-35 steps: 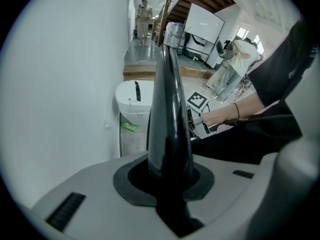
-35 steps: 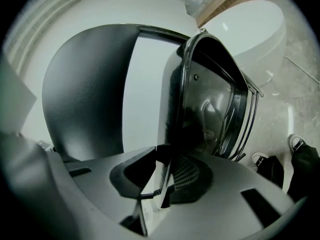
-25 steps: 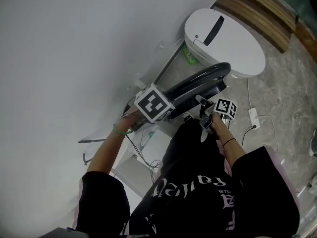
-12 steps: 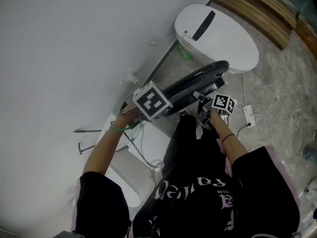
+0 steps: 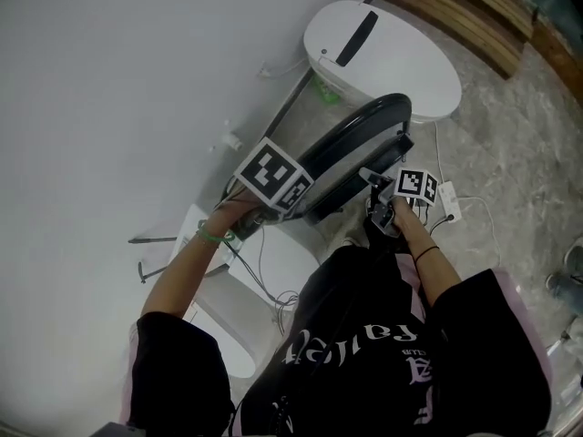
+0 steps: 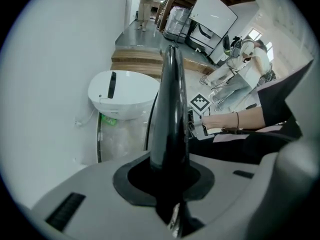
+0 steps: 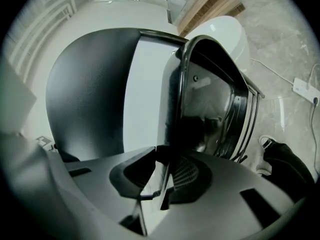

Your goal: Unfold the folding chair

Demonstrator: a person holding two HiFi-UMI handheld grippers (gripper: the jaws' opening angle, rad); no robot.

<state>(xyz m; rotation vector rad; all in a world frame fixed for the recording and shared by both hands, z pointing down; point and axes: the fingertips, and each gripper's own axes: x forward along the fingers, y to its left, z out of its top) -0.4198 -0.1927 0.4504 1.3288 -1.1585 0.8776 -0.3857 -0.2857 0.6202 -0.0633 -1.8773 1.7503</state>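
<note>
The folded black chair [image 5: 351, 139] is held up between both grippers, with its curved tubular frame on top. My left gripper [image 5: 290, 203] points steeply down and is shut on that glossy black tube [image 6: 170, 99], which rises straight out of the jaws. My right gripper [image 5: 378, 194] is shut on a thin edge of the chair [image 7: 162, 181]. In the right gripper view the dark panel [image 7: 85, 94] and the rim of the frame [image 7: 212, 79] fill the picture. The right gripper's marker cube [image 6: 200, 103] also shows in the left gripper view.
A white wall [image 5: 118, 80] runs along the left. A white oval appliance [image 5: 383, 57] stands on the floor beyond the chair, in front of a wooden step [image 5: 455, 7]. A power strip with cable [image 5: 448, 203] lies on the grey stone floor to the right. White panels and wires [image 5: 260, 271] lie by the wall.
Both grippers have carried the folded chair a short way across the floor, away from my body. Both grips stay the same and the chair is still folded.
</note>
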